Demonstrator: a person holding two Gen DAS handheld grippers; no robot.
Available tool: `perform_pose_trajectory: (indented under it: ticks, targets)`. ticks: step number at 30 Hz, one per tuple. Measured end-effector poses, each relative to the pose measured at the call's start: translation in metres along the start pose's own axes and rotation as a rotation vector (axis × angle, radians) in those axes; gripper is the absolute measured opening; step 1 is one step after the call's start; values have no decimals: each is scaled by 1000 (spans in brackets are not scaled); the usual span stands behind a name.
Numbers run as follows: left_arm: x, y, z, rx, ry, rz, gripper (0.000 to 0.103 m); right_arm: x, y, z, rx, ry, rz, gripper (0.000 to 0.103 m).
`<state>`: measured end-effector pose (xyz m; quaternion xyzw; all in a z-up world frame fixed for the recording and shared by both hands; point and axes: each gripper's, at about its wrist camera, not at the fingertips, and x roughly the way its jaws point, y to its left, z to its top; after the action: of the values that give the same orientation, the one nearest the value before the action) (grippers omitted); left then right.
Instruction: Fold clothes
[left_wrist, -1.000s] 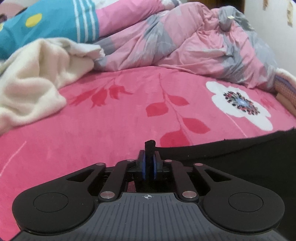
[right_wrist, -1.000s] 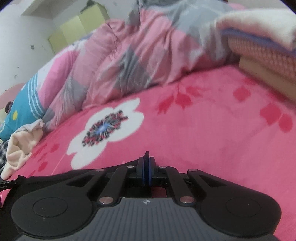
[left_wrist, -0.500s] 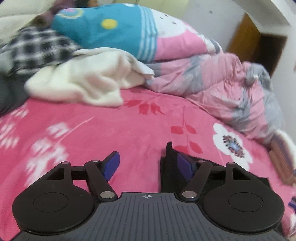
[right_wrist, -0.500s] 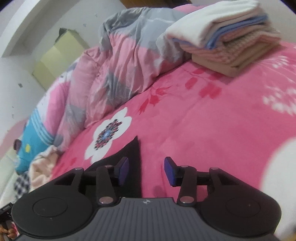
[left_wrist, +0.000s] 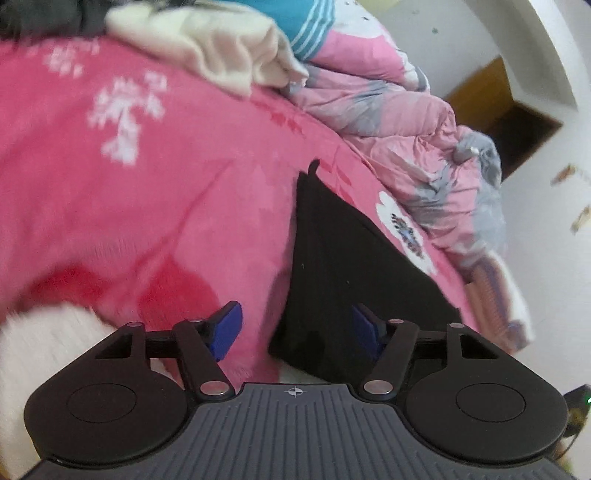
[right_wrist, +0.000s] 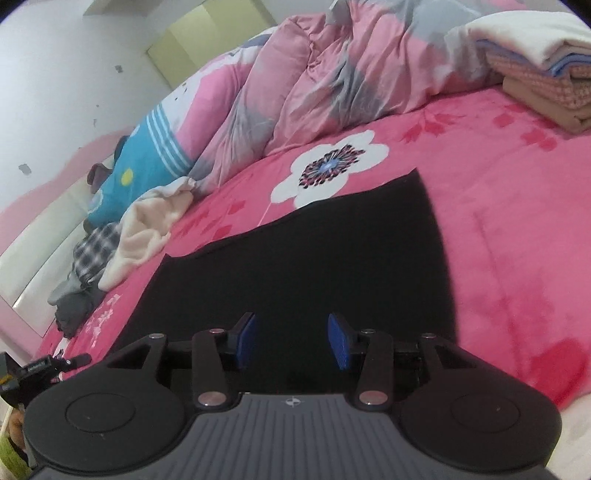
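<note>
Currently both hand-held grippers are hanging over the bed with jaws spread wide and gripping nothing. Left hand-held gripper (left_wrist: 295, 330) is sitting above the near left edge of the black garment (left_wrist: 343, 266), its blue pads (left_wrist: 225, 330) showing clear of the cloth; left pad is over bare pink blanket (left_wrist: 147, 192), right pad over the black fabric. Right hand-held gripper (right_wrist: 291, 339) is hovering over the near part of the black garment (right_wrist: 314, 251), blue pads (right_wrist: 338, 341) apart with dark cloth showing between them.

Garment is lying flat on the pink blanket (right_wrist: 509, 229), spread out, far edge reaching just beside the white flower print (right_wrist: 328, 166). In the left view a small tab of black cloth is sticking up at its far corner.

Crumpled pink and grey quilt (right_wrist: 314, 85) is piling along the far side of the bed. Cream fleece garment (right_wrist: 147, 229) is lying near the quilt, well apart from the black one, with a checked cloth (right_wrist: 96, 247) and grey clothes (right_wrist: 70, 302) touching it. Folded stack (right_wrist: 543, 62) of cream, blue and patterned pieces is sitting on the far right of the bed. Left view is motion-blurred.
</note>
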<state>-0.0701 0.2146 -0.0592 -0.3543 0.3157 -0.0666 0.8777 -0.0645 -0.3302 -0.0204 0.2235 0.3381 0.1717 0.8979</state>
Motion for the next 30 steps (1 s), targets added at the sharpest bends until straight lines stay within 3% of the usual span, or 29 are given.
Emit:
perform_pose_trajectory:
  ticks: [2, 4, 5, 6, 8, 10, 13, 16, 19, 21, 25, 30]
  targets:
    - [2, 1, -2, 0, -8, -13, 48, -1, 3, -4, 11, 0, -9, 45]
    - [6, 0, -2, 12, -2, -1, 33, -3, 5, -7, 22, 0, -18, 45]
    - [8, 0, -3, 18, 6, 12, 11, -3, 6, -9, 27, 0, -23, 45]
    - [10, 0, -3, 15, 22, 27, 3, -4, 8, -11, 33, 0, -27, 45]
    - [4, 6, -2, -33, 27, 8, 1, -6, 9, -14, 40, -3, -38, 45]
    - [-4, 14, -1, -58, 7, 3, 1, -9, 6, -15, 40, -12, -52, 45]
    - [-2, 30, 0, -66, 14, 63, 0, -10, 6, -16, 23, -16, -67, 45]
    - [-11, 31, 1, -64, -17, 30, 1, 2, 24, -14, -67, 11, -56, 45]
    - [-24, 26, -1, -51, -57, -11, 9, 17, 65, -19, -260, 31, 13, 45]
    - [-27, 25, -3, -66, -63, -18, 28, 33, 97, -26, -386, 59, 82, 43]
    - [-19, 21, -6, -56, -76, 22, 29, 75, 168, -53, -626, 121, 236, 32]
    - [-14, 10, -6, 32, -100, 79, 29, 125, 236, -112, -879, 171, 304, 18]
